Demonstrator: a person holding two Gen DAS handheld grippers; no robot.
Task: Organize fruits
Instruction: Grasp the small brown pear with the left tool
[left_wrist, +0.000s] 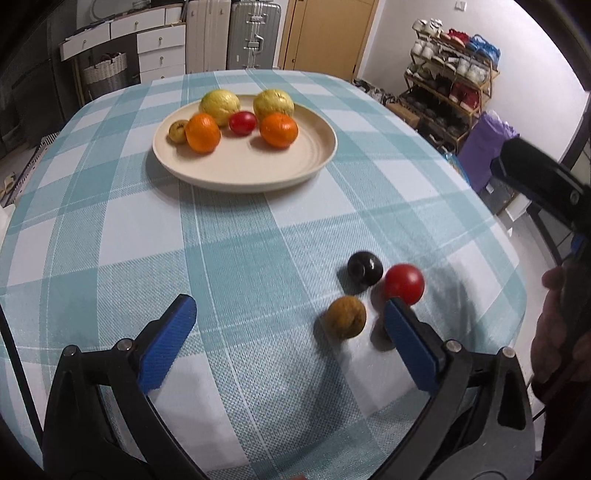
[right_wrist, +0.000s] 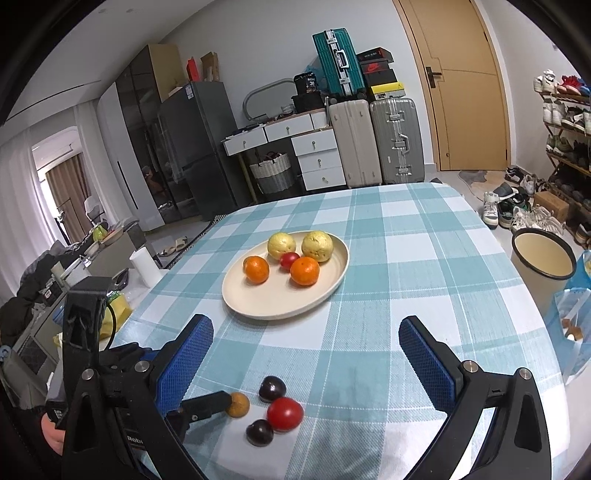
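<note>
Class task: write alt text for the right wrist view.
Open right gripper over a checked table, above four loose fruits: red, brown, two dark. Behind, a plate holds more fruit.

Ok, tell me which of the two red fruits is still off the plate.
The larger red fruit lies on the tablecloth among the dark and brown ones. The smaller red one sits on the plate between the oranges.
</note>
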